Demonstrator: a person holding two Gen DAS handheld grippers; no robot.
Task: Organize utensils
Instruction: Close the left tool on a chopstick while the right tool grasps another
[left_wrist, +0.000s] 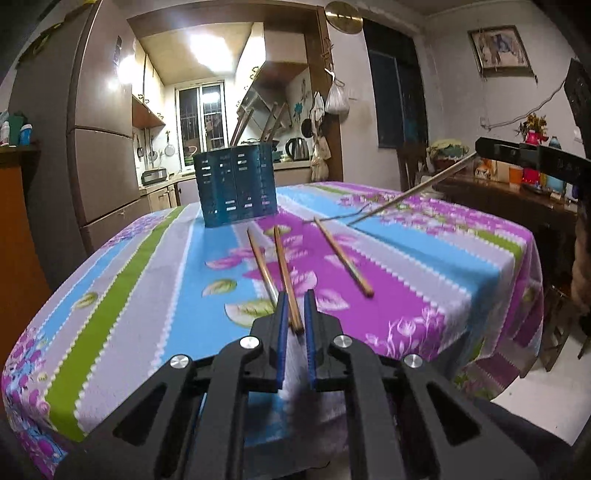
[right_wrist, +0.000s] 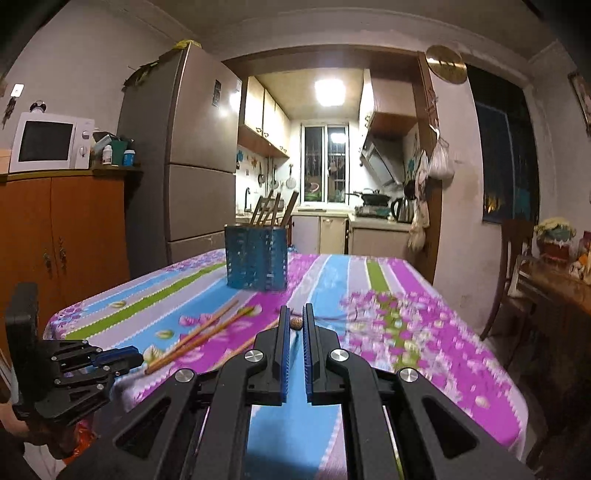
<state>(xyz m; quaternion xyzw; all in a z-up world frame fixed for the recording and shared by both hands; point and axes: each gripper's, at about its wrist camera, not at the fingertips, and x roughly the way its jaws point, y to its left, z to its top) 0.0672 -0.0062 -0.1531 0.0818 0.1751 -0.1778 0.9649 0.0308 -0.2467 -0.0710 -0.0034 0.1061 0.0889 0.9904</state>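
Holding one chopstick (left_wrist: 286, 273) in your clamped left gripper (left_wrist: 295, 314) and another (left_wrist: 410, 194) in the right gripper (right_wrist: 295, 325), you leave two chopsticks (left_wrist: 343, 256) on the tablecloth (left_wrist: 129, 280), several already standing in the blue holder (left_wrist: 236, 184).

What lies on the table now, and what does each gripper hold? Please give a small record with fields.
left gripper: jaws shut on the near end of the middle chopstick
right gripper: jaws shut on a raised chopstick, far tip sloping down toward the table
loose chopsticks: one left, one right, both flat on the tablecloth
utensil holder: blue, slotted, upright at the far side, chopsticks standing inside
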